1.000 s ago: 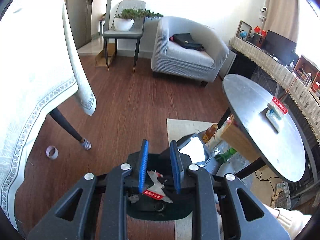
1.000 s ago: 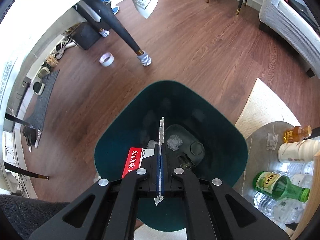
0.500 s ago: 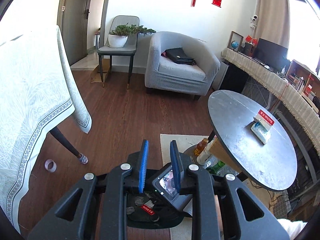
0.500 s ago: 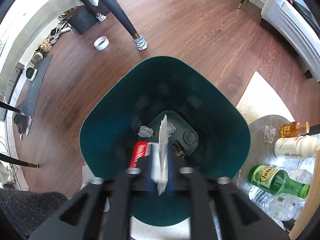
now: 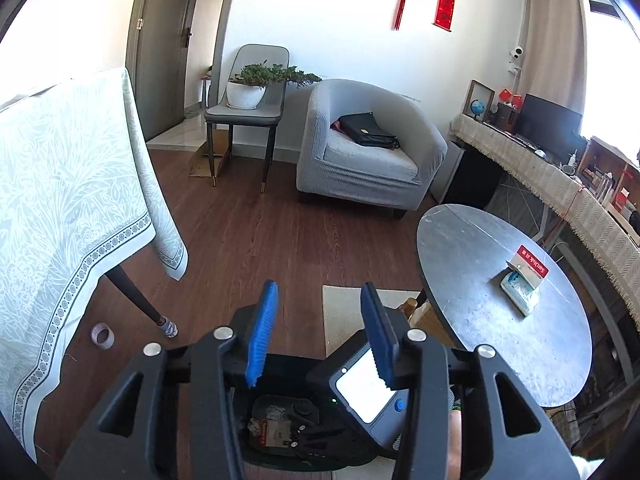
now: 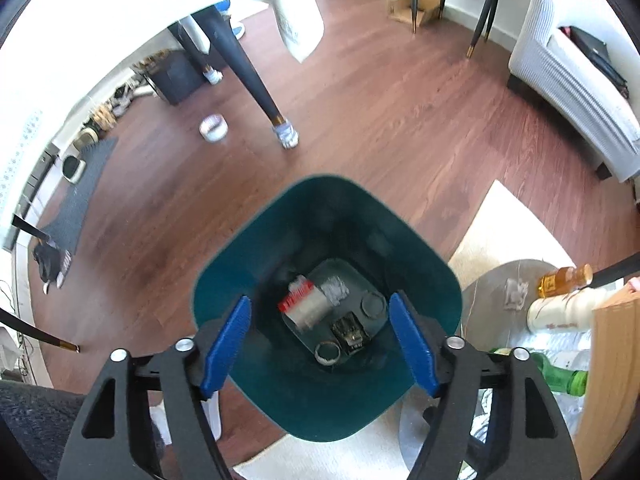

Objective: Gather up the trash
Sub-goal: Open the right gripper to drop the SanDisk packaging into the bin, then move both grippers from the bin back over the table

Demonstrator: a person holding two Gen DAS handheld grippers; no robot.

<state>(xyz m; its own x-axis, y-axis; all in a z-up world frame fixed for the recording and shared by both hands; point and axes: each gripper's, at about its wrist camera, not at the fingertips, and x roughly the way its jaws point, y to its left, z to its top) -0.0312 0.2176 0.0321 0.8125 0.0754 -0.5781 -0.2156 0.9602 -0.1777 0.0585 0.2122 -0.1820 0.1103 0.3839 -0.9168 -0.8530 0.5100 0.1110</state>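
Observation:
A dark teal trash bin (image 6: 256, 264) stands on the wood floor below my right gripper (image 6: 320, 344), which is open and empty over the bin's mouth. At the bin's bottom lie a red-and-white SanDisk card package (image 6: 304, 304), crumpled paper (image 6: 336, 286) and small dark bits. My left gripper (image 5: 320, 338) is open and empty, raised above the same bin (image 5: 288, 432); the right gripper's back with its screen (image 5: 366, 388) shows just under its right finger. On the round grey table (image 5: 480, 280) lie a red-and-white package (image 5: 530, 264) and a tissue pack (image 5: 520, 290).
A table with a white cloth (image 5: 60, 200) stands left, its dark leg (image 6: 256, 88) near a tape roll (image 6: 214, 128) on the floor. Bottles (image 6: 560, 312) crowd a low shelf right of the bin. A grey armchair (image 5: 368, 152) and chair with plant (image 5: 248, 108) stand behind.
My right gripper opened and its white paper piece dropped into the bin. My left gripper widened and rose, tilting up toward the room. The right gripper pulled up from the bin.

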